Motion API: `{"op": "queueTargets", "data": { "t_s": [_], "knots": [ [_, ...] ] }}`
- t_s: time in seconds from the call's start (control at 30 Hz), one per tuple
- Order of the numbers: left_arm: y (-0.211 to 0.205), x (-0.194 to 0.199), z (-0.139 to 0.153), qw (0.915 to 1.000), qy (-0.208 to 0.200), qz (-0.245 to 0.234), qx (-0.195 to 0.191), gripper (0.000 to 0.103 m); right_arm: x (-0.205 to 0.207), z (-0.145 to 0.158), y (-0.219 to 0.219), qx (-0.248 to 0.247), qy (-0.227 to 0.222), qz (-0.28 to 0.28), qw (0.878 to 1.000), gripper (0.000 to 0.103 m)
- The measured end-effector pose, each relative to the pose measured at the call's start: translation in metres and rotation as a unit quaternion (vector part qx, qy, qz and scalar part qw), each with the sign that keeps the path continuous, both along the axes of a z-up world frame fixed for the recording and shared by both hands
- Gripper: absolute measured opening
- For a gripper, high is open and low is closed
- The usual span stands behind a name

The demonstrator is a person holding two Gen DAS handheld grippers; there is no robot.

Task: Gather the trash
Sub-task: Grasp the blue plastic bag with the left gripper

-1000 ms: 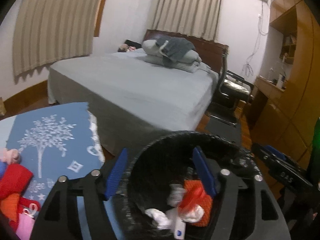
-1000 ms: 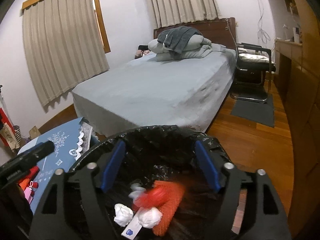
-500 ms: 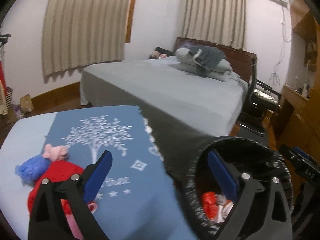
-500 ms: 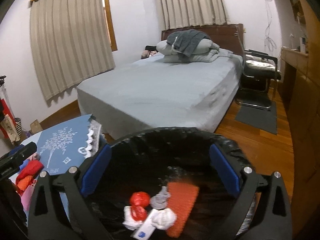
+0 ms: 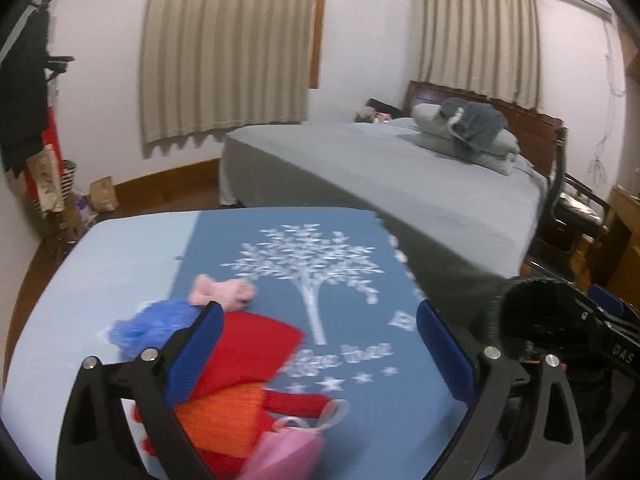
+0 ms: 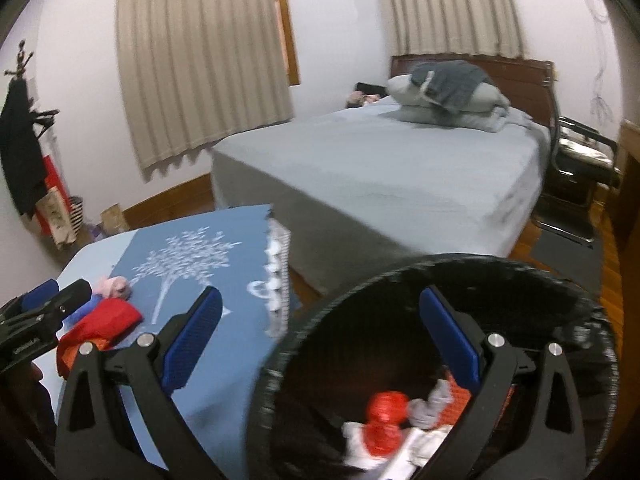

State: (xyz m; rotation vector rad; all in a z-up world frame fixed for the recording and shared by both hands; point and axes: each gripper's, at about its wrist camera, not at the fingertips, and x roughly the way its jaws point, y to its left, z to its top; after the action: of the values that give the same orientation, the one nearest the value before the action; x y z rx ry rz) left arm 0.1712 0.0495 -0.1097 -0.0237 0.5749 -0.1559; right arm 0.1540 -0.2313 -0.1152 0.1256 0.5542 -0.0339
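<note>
Much of the scene is blurred, and both views are cut off at the bottom by the black gripper frames. On the bench (image 5: 120, 248), draped in pale blue with a darker blue tree-printed cloth (image 5: 320, 264), sits a heap of soft scraps (image 5: 240, 364): red and orange pieces, a fuzzy blue tuft, a pink bit at the far side and a pink piece at the near edge. What each scrap is cannot be made out, and the left finger of the left gripper hides part of the heap.

The left gripper (image 5: 316, 344) hangs above the bench with its blue-padded jaws spread wide and nothing between them. The heap lies below and to its left, partly under the left pad; whether pad and heap touch cannot be told.

The right gripper (image 6: 320, 336) is likewise spread wide and carries nothing. It straddles the edge of the bench and a black-lined trash bin (image 6: 400, 280), which stands just beside the bench, between it and the bed (image 6: 400, 168). Its right pad is over the bin's mouth, its left pad over the blue cloth.

Inside the bin lie a shiny red crumpled item (image 6: 386, 412), white crumpled paper, a grey piece and something orange, all partly hidden by the gripper frame.
</note>
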Motion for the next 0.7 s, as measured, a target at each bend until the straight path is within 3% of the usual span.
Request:
{"op": "queueTargets", "data": {
  "t_s": [0.4,0.7],
  "knots": [
    [0.094,0.028,-0.018,0.9961,0.017,0.084,0.022,0.095,0.042,-0.009,0.061,-0.004,0.012,0.054,0.998,0.096],
    [0.13,0.046,-0.044,0.9933,0.051,0.103,0.014,0.093,0.066,-0.024,0.1,-0.011,0.027,0.088,0.996,0.096]
  ]
}}
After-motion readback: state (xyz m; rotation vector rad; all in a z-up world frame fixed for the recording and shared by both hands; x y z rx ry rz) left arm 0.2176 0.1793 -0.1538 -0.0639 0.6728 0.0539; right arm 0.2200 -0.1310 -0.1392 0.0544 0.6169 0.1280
